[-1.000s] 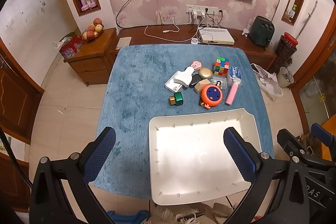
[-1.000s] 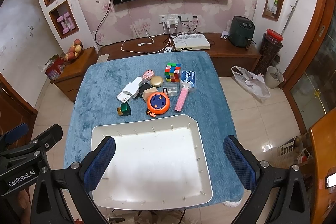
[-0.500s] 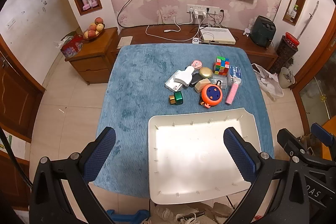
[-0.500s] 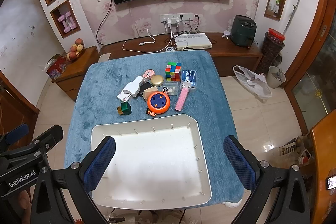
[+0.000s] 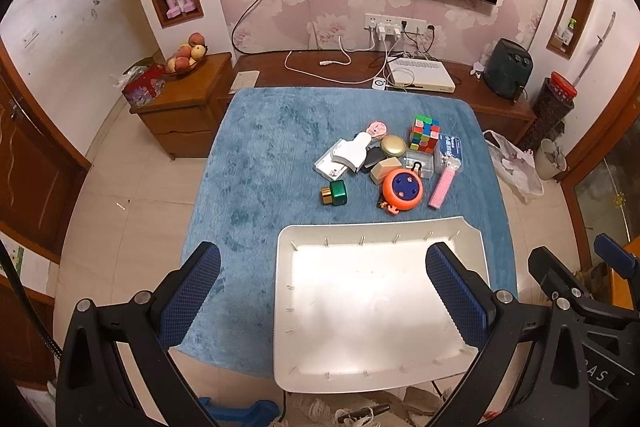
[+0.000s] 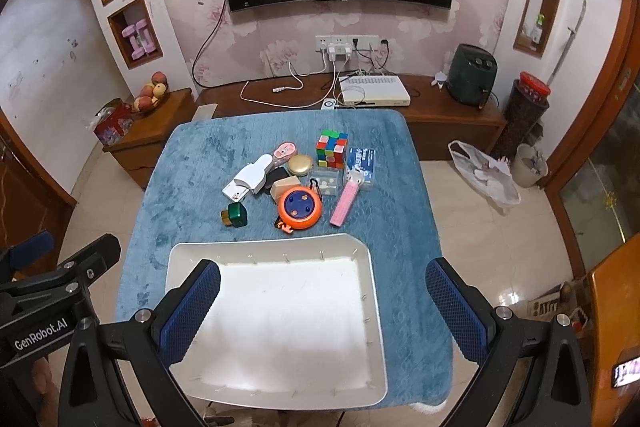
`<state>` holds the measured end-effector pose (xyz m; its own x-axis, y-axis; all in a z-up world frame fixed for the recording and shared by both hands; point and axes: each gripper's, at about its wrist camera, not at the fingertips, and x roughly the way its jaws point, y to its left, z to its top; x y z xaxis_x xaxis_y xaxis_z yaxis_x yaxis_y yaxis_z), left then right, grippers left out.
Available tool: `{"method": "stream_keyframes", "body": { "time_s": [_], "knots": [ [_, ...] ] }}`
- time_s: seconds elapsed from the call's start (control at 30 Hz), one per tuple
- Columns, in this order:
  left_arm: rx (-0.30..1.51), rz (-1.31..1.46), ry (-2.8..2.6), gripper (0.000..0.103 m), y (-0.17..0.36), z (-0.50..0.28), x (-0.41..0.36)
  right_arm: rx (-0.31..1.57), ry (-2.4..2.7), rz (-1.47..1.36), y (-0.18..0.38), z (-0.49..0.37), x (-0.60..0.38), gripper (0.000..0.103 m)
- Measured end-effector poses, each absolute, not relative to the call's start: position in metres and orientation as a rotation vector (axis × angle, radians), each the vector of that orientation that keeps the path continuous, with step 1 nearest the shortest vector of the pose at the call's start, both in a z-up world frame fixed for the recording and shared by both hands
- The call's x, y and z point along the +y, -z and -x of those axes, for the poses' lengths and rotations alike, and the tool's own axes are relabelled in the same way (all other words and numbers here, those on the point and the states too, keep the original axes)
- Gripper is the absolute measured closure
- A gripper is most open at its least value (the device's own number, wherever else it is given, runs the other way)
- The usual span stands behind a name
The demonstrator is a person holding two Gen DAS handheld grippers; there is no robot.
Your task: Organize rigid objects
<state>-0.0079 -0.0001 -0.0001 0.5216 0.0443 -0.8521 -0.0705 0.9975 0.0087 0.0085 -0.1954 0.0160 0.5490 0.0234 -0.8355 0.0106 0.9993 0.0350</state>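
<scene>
Both grippers hang above the near end of the table, jaws spread wide and holding nothing. The left gripper point(image 5: 322, 291) has its right pad over the white tray point(image 5: 332, 375) and its left pad over the blue cloth point(image 5: 260, 147). The right gripper point(image 6: 322, 291) is the mirror of that, left pad over the tray's near left corner and right pad out past the table edge over the floor.

The tray sits right under and just ahead of them, nothing in it.

Past the tray's far rim is the clutter, all bunched up ahead of the grippers. Nearest is an orange round reel point(image 5: 402, 189), just beyond the rim, with a pink bar point(image 5: 442, 187) to its right and a small green box point(image 5: 335, 192) off to its left by itself. Behind those there's a white gadget point(image 5: 352, 153) lying on a card, a beige block point(image 5: 384, 169), a clear plastic case point(image 5: 420, 163), and a gold round tin point(image 5: 393, 145). Farthest back sit a pink round thing point(image 5: 377, 128), a Rubik's cube point(image 5: 425, 133), and a blue packet point(image 5: 450, 149).

Beyond the table: a low wooden cabinet with cables, and a TV on the wall.
</scene>
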Motion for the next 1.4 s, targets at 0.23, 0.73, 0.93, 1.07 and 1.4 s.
{"method": "stream_keyframes", "body": {
  "time_s": [0.23,0.73,0.93,1.07,1.4],
  "knots": [
    [1.011,0.045,-0.090,0.001,0.000,0.000,-0.009,0.966,-0.033,-0.003,-0.016,-0.017,-0.202,0.000],
    [1.016,0.034,-0.166,0.001,0.012,-0.050,0.015,0.998,0.003,-0.045,0.010,-0.061,-0.218,0.000],
    [1.046,0.022,-0.166,0.001,0.028,-0.089,0.038,1.033,0.011,-0.086,0.024,-0.090,-0.221,0.000],
    [1.091,0.003,-0.148,0.001,0.047,-0.116,0.045,1.089,0.006,-0.137,0.041,-0.118,-0.220,0.000],
    [1.282,-0.031,-0.060,0.001,0.127,-0.170,0.039,1.216,-0.013,-0.237,0.103,-0.188,-0.208,0.002]
  ]
}}
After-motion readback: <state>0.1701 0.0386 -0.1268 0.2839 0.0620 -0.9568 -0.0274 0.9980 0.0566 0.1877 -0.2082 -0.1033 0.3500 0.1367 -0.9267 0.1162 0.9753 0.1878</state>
